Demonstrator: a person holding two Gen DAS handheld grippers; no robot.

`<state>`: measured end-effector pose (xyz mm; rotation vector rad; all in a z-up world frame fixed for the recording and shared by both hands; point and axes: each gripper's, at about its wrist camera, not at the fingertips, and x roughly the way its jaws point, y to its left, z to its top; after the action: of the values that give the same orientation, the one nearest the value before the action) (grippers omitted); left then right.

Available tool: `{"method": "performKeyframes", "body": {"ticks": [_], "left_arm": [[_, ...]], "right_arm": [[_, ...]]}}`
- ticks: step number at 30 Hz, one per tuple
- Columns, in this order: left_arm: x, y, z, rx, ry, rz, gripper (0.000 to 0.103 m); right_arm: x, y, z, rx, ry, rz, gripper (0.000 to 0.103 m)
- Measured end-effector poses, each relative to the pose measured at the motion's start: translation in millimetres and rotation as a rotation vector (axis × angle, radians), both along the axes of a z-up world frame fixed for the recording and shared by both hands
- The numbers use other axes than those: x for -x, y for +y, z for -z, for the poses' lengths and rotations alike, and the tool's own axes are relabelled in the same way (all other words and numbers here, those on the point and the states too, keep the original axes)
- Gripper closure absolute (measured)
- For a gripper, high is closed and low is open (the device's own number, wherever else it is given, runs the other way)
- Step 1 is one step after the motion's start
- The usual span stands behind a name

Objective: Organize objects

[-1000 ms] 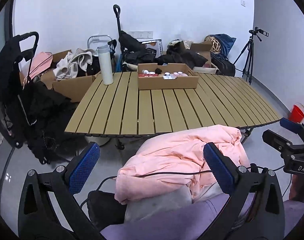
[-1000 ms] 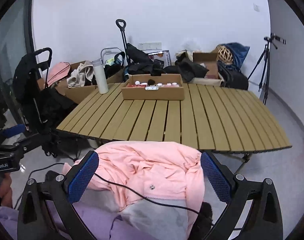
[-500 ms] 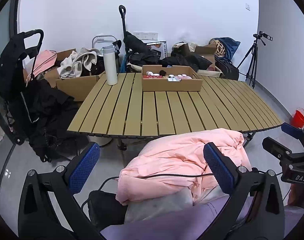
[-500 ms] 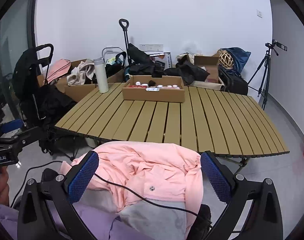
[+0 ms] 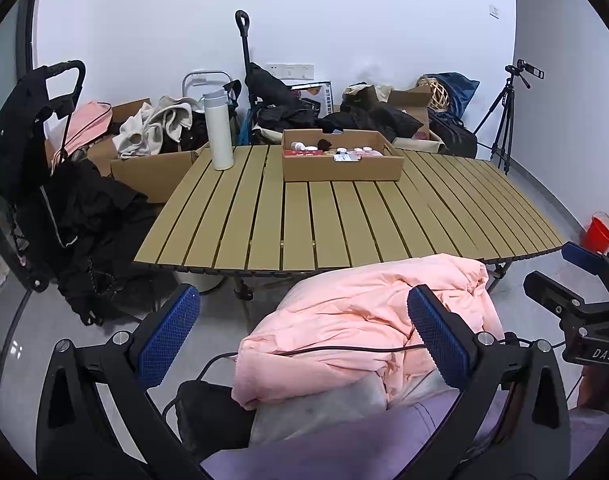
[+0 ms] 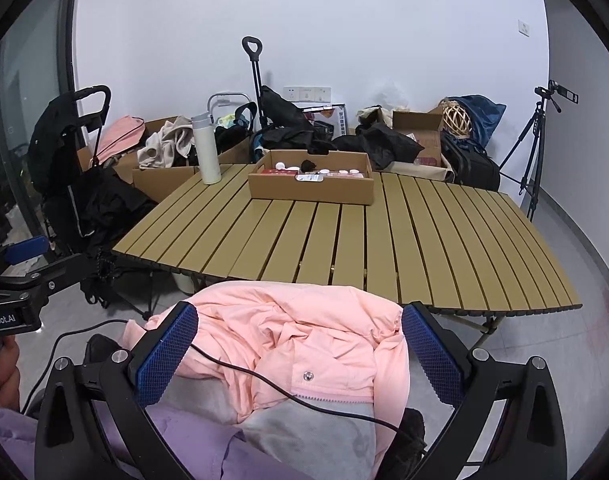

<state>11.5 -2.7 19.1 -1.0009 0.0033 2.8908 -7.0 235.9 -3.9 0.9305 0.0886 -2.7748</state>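
Observation:
A shallow cardboard box [image 5: 342, 166] with several small bottles and jars stands at the far side of the slatted wooden table [image 5: 344, 220]; it also shows in the right wrist view [image 6: 310, 186]. A white thermos [image 5: 219, 132] stands at the table's far left corner, also in the right wrist view [image 6: 206, 148]. My left gripper [image 5: 304, 332] is open and empty, held low in front of the table over a pink jacket [image 5: 368, 320]. My right gripper [image 6: 300, 354] is open and empty over the same jacket [image 6: 300, 340].
Cardboard boxes with clothes [image 5: 156, 136], a black stroller [image 5: 44, 152] and dark bags stand left of and behind the table. A tripod [image 5: 504, 120] stands at the right wall, a red bucket [image 5: 598, 232] on the floor. A black cable [image 6: 264, 380] crosses the jacket.
Both views have tilted slightly upward and drawn back a little from the table. Both grippers stay open and empty.

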Motion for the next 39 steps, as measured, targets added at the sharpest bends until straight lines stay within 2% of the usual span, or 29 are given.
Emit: {"method": "performKeyframes", "body": {"ticks": [31, 39], "left_arm": [[-0.9, -2.3, 2.0, 0.002, -0.005, 0.004, 0.0], [4.0, -4.4, 5.8, -0.008, -0.047, 0.01, 0.0]], "right_arm": [[0.4, 1.0, 2.0, 0.02, -0.009, -0.016, 0.0], [3.5, 4.5, 4.5, 0.024, -0.033, -0.003, 0.0]]}}
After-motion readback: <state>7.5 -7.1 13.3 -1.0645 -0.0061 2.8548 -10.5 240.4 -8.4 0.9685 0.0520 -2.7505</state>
